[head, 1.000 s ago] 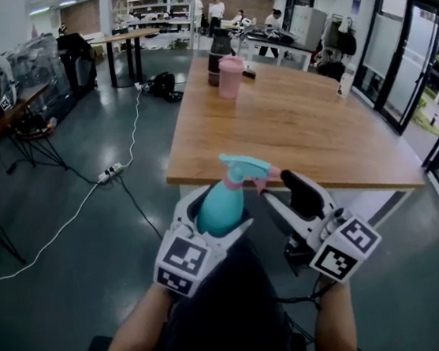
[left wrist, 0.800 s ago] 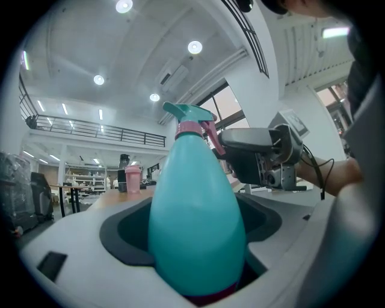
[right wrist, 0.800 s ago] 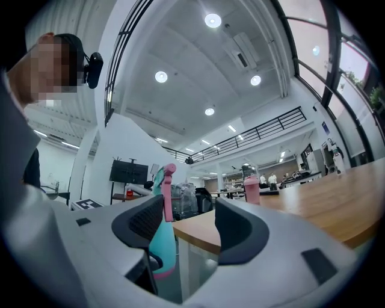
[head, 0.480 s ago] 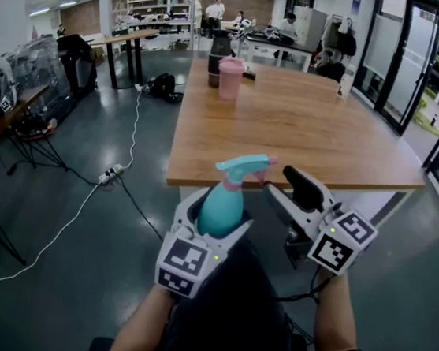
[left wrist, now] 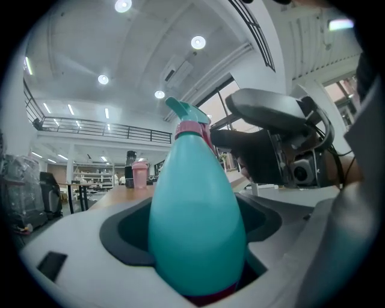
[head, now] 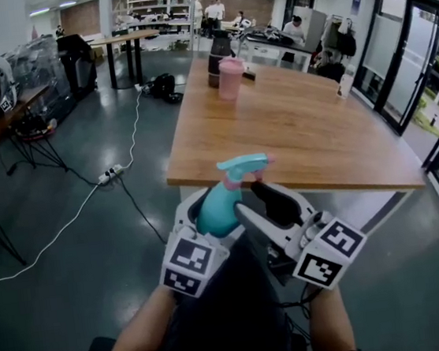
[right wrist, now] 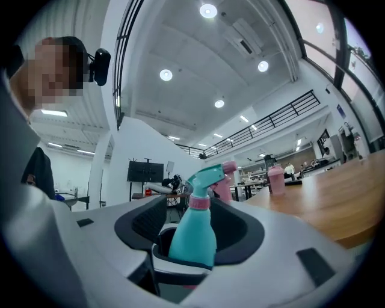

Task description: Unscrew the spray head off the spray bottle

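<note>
Spray bottle (head: 220, 204), teal with pink collar, clamped in left gripper (head: 213, 217)

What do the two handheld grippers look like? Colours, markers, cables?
Both the left gripper and the right gripper have white moulded bodies with black-lined jaws. Each carries a black-and-white marker cube. A thin dark cable hangs under the right one. The forearms show no sleeves.

Head camera looked steeply down from behind the left gripper (head: 214, 211) and right gripper (head: 252, 198). Each gripper camera sat close behind its jaws, facing along them. All views shared the spray bottle (head: 221, 204).
</note>
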The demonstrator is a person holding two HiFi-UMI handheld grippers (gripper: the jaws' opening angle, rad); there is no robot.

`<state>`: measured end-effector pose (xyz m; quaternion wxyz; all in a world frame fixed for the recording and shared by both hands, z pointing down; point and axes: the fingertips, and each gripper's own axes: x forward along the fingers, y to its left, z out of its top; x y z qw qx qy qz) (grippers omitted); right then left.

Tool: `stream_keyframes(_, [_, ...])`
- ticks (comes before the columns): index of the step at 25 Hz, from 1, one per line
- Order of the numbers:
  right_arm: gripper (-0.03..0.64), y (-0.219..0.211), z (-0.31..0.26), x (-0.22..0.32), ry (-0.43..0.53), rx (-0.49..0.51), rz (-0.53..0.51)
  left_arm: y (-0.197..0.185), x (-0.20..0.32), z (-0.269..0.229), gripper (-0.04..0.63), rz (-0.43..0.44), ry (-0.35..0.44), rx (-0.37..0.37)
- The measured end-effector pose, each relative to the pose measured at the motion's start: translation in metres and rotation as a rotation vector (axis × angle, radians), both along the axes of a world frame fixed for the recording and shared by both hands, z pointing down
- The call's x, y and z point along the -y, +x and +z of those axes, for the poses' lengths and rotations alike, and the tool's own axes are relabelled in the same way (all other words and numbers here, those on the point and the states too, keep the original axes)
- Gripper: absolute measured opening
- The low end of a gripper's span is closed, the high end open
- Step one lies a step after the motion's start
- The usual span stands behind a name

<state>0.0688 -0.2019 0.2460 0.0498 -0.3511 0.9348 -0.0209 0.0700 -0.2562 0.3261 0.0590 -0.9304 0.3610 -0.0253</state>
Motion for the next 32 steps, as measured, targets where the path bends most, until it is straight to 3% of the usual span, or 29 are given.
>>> stream_keyframes(11, [0.181,-0.004,0.007,0.021,-0.053,-0.018,0.08,0.007,-0.003,0.007,0.419,-0.026,0.03,0.066])
stream_keyframes(17, [0.143,0.0,0.007,0.025,-0.046,-0.032,0.077,0.01,-0.003,0.008,0.419,0.004,0.027,0.069])
stream_keyframes(32, [0.14,0.008,0.002,-0.005,0.034,-0.02,-0.331,0.023,-0.04,-0.001,0.419,0.295,0.031,0.024])
